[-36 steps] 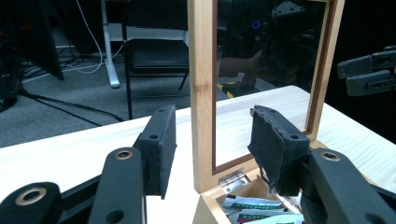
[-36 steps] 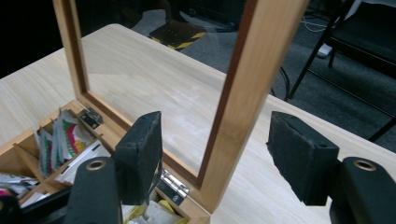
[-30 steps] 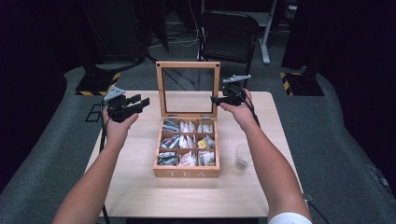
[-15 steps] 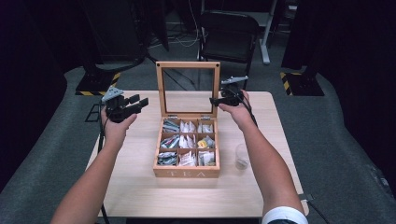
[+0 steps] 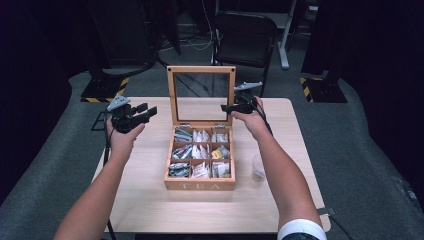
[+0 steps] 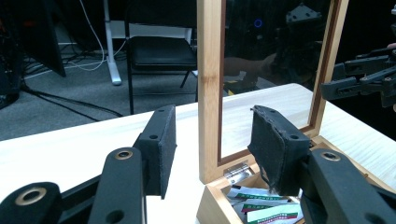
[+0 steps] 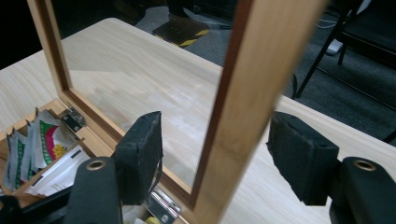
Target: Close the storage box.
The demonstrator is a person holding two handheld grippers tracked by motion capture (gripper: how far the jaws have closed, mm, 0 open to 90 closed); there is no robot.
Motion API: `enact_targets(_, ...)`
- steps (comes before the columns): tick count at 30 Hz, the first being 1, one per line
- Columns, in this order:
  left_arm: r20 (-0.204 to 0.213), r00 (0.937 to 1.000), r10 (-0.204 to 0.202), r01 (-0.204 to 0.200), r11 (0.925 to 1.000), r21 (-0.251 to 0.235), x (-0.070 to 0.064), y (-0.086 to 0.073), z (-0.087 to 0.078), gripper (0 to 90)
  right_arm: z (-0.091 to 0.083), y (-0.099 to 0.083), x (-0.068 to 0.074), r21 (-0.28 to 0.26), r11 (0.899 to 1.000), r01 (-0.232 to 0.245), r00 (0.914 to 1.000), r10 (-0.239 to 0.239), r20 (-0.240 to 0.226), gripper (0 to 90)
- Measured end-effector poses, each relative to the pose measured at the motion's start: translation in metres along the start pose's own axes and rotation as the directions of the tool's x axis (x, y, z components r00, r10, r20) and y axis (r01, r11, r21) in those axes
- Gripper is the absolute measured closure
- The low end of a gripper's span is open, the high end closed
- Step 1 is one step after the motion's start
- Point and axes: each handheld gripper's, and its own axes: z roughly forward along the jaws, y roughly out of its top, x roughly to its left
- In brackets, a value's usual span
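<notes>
The wooden tea box sits mid-table with its glass-paned wooden lid upright, so either swing of the lid remains: the right gripper straddles the lid's right edge, jaws spread, while the left gripper hovers left, jaws spread and empty.

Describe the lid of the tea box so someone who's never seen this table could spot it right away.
On the light wooden table sits a wooden tea box with nine compartments of tea bags. Its lid stands upright from the hinges at the far edge, a wooden frame around a clear pane. Unlike the box, you see straight through it, and the right gripper has its open jaws around its right frame.
</notes>
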Motion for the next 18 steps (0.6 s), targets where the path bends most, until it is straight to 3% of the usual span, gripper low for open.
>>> enact_targets(4, 0.003, 1.0, -0.001, 0.001, 1.0, -0.002, -0.0014, -0.0001, 0.0008, 50.3, 0.0028, 0.0042, 0.0047, 0.02, 0.999, 0.026, 0.9997, -0.026, 0.003, 33.2)
enact_targets(8, 0.004, 1.0, 0.002, -0.002, 1.0, -0.005, -0.001, -0.0005, 0.0012, 50.3, 0.004, 0.0074, 0.0051, 0.017, 1.0, 0.006, 1.0, -0.006, 0.006, 33.7)
enact_targets(18, 0.002, 1.0, 0.003, -0.003, 1.0, -0.006, -0.0014, -0.0001, 0.0022, 50.3, -0.0047, 0.0084, 0.0067, 0.03, 0.999, 0.026, 0.9995, -0.026, 0.018, 43.6)
